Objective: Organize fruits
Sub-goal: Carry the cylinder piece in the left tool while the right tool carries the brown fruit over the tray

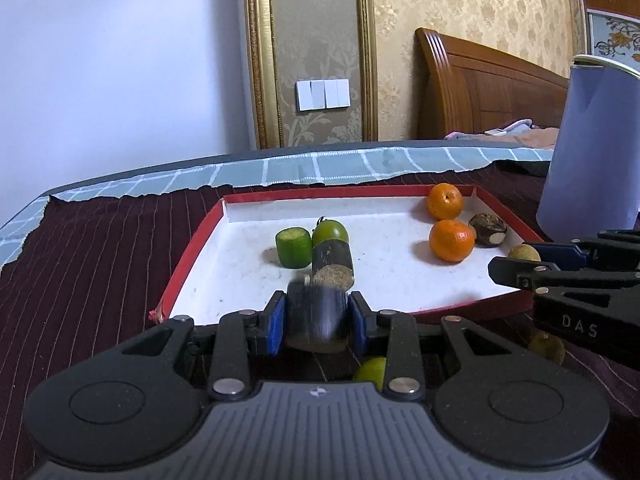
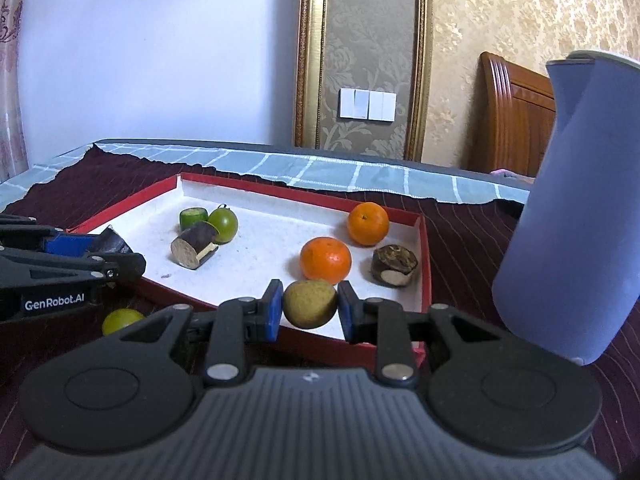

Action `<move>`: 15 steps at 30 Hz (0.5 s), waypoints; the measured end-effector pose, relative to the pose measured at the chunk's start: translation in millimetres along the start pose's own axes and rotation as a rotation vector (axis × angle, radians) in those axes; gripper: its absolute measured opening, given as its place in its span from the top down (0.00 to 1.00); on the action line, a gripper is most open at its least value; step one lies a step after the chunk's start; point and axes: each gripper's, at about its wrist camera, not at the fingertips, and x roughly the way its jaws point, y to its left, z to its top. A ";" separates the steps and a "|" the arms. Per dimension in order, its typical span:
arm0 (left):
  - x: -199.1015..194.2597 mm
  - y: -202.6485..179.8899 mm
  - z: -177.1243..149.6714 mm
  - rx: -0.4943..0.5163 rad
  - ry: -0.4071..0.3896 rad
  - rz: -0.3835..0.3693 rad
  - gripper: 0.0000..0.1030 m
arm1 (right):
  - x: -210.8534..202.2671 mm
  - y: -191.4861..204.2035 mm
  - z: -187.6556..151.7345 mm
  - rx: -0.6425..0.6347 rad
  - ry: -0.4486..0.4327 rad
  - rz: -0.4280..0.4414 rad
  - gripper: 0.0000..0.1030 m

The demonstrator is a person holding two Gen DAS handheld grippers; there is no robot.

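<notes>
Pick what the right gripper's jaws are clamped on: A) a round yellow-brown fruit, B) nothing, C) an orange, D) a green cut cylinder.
A: in the right wrist view the right gripper has its blue pads pressed on the round yellow-brown fruit, above the red tray's near edge.

Two oranges (image 2: 326, 260) and a dark cane piece (image 2: 195, 247) lie in the tray (image 2: 424, 240); a yellowish fruit (image 2: 310, 303) hangs over its near rim.

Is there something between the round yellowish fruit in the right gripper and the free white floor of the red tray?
Nothing visible blocks it. The right gripper holds the yellowish fruit just at the red tray's near rim. Bare floor lies directly ahead; the nearer orange sits a little farther in.
</notes>
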 end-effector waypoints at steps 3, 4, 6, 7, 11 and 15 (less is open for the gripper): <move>2.3 0.9 4.9 -0.008 0.002 0.002 0.68 | 0.0 0.3 3.7 -0.006 -0.007 0.001 0.74; 3.8 1.0 6.6 -0.009 0.002 0.002 0.68 | 0.7 0.2 5.8 -0.007 -0.011 0.002 0.74; 7.1 2.3 8.5 -0.009 0.005 0.011 0.69 | 3.4 0.1 9.3 -0.007 -0.017 0.005 0.74; 8.6 4.0 8.7 -0.011 0.016 0.012 0.69 | 5.2 -0.5 10.6 -0.004 -0.018 0.006 0.74; 0.5 18.1 -0.6 -0.019 0.032 -0.026 0.68 | 5.0 -2.9 9.3 0.010 -0.018 0.008 0.74; -12.2 28.9 -16.5 0.009 0.020 -0.008 0.69 | -2.5 -4.7 5.8 0.014 -0.031 0.008 0.74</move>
